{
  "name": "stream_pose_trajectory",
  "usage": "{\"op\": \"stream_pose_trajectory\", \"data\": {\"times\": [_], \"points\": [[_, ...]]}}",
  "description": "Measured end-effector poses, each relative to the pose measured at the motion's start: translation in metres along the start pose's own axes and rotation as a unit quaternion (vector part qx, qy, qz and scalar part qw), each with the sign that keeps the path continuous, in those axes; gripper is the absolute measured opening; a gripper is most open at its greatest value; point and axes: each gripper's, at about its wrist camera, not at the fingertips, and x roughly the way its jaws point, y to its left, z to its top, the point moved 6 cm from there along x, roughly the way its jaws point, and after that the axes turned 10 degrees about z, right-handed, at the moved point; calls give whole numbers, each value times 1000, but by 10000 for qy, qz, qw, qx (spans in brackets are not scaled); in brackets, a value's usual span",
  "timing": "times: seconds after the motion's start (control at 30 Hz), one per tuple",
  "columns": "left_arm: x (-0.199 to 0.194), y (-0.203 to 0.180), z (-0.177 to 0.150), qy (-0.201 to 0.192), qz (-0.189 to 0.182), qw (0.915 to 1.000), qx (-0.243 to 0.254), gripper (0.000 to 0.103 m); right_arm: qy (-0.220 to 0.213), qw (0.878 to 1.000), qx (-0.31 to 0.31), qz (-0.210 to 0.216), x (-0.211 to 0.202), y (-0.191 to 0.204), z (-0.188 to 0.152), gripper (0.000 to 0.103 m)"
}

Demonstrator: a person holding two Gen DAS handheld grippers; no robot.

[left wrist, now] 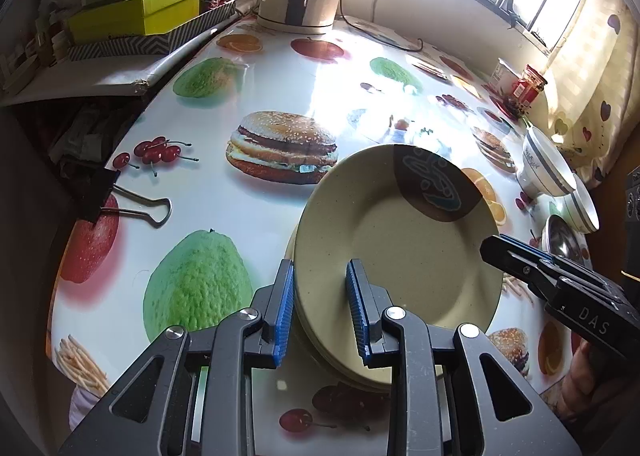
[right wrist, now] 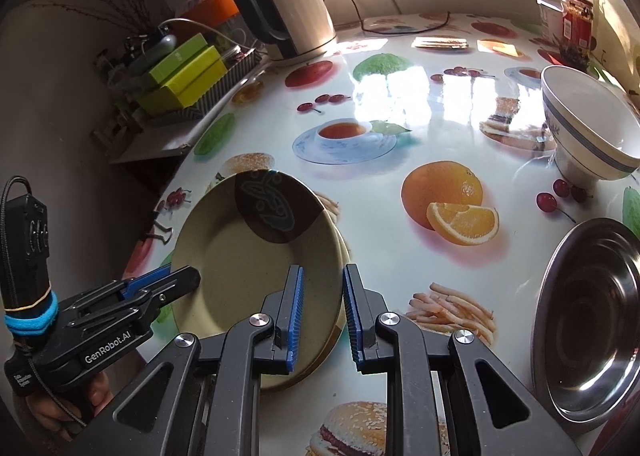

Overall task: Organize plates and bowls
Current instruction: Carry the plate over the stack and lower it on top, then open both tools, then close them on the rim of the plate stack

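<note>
Left wrist view: left gripper (left wrist: 320, 308) clamps the near rim of the top round beige plate (left wrist: 400, 240), tilted over the plate stack (left wrist: 344, 368); right wrist view: right gripper (right wrist: 322, 314) pinches its near-right rim, presumably steadying placement, 2 white blue-banded bowls far right.

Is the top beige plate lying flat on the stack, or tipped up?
Tipped. The top plate leans up off the plates beneath, its near rim between the pads of the left gripper, the opposite rim in the right gripper.

A food-print table (right wrist: 400, 256) carries stacked plates (right wrist: 256, 268), two bowls (right wrist: 592, 128), a steel dish (right wrist: 588, 320), a kettle (right wrist: 292, 0) and a jar (right wrist: 576, 22).
</note>
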Motion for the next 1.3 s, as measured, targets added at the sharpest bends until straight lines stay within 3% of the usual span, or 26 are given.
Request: {"op": "stream_pose_trajectory", "data": {"times": [0.8, 0.9, 1.03, 1.2, 1.3], "points": [[4, 0, -3, 79, 100, 9999, 55, 28, 49, 10000, -22, 5, 5, 0, -3, 24], [4, 1, -2, 78, 62, 9999, 41, 28, 53, 10000, -36, 25, 5, 0, -4, 28], [3, 3, -4, 54, -40, 10000, -26, 28, 4, 10000, -21, -17, 3, 0, -4, 45], [1, 5, -7, 26, -270, 9995, -161, 44, 4, 10000, 92, -26, 3, -6, -6, 47], [1, 9, -9, 78, -423, 9987, -266, 47, 40, 9998, 195, 58, 4, -9, -9, 47]]}}
